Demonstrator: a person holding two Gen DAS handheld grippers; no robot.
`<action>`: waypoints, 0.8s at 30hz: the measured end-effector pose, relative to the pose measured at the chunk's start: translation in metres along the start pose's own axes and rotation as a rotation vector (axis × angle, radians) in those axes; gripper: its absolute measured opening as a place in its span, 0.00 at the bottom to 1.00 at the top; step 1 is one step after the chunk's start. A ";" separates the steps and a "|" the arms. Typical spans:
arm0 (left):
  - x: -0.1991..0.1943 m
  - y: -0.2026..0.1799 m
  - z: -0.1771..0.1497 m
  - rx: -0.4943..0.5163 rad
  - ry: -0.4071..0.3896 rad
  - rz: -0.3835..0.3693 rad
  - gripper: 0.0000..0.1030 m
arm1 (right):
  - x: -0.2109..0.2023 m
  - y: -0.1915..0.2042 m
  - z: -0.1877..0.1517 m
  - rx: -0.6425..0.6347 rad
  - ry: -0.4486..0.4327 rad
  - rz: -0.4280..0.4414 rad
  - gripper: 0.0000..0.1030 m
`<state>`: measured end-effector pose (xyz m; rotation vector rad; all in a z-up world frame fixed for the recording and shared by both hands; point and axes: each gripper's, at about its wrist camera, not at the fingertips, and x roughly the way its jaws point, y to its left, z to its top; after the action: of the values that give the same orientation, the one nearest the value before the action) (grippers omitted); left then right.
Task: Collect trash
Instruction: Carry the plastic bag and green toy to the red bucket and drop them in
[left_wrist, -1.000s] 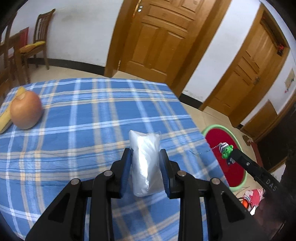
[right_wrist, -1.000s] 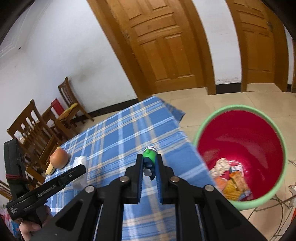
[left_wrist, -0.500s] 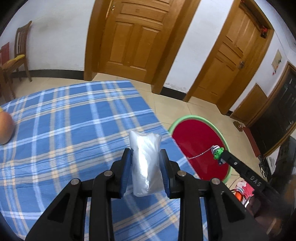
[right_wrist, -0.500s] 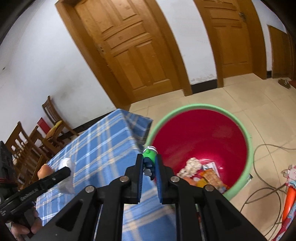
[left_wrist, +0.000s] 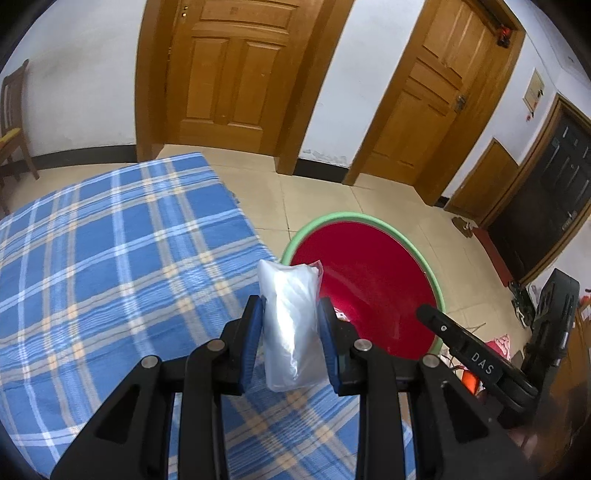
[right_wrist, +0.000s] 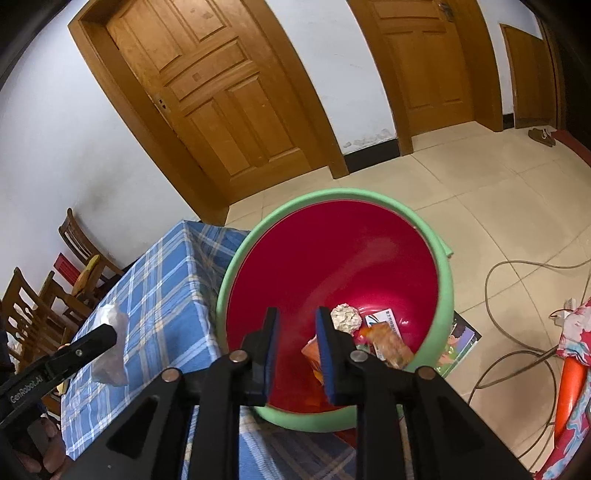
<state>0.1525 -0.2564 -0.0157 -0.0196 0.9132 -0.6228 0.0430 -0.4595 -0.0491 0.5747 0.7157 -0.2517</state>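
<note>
Wooden panelled doors (left_wrist: 229, 70) and white walls are seen behind a floor of pale tiles, with a table under a blue plaid tablecloth (left_wrist: 110, 258) on the left and a red bin with a green rim (right_wrist: 445, 280) standing on the floor just beside the table's edge. At the bottom of the bin a crumpled paper ball (right_wrist: 345, 316) and orange snack wrappers (right_wrist: 388, 341) are seen lying together. The right gripper (right_wrist: 297, 325) is held above the bin's opening; its jaws have just been opening, and nothing is seen between the blue pads, which stand apart with only the red inner wall showing through the gap. The left gripper (left_wrist: 290, 314) is clenched on a clear plastic bag (left_wrist: 290, 325), which is pressed upright between the blue pads and held above the tablecloth near the table's edge, close to the bin's rim. In the right wrist view the same bag (right_wrist: 110, 339) is seen at the left gripper's tip, over the cloth. Wooden chairs (right_wrist: 33, 310) are placed beyond the table, and a cable (right_wrist: 517, 295) is looped on the tiles to the right of the bin
</note>
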 end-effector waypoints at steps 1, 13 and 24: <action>0.003 -0.004 0.000 0.006 0.003 -0.004 0.30 | -0.002 -0.003 0.000 0.003 -0.004 0.002 0.23; 0.045 -0.045 0.004 0.082 0.039 -0.059 0.30 | -0.013 -0.022 0.002 0.039 -0.031 -0.003 0.29; 0.041 -0.043 -0.001 0.068 0.036 -0.021 0.50 | -0.019 -0.025 0.001 0.043 -0.035 0.002 0.40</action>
<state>0.1488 -0.3126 -0.0343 0.0435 0.9268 -0.6749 0.0188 -0.4801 -0.0459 0.6109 0.6765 -0.2750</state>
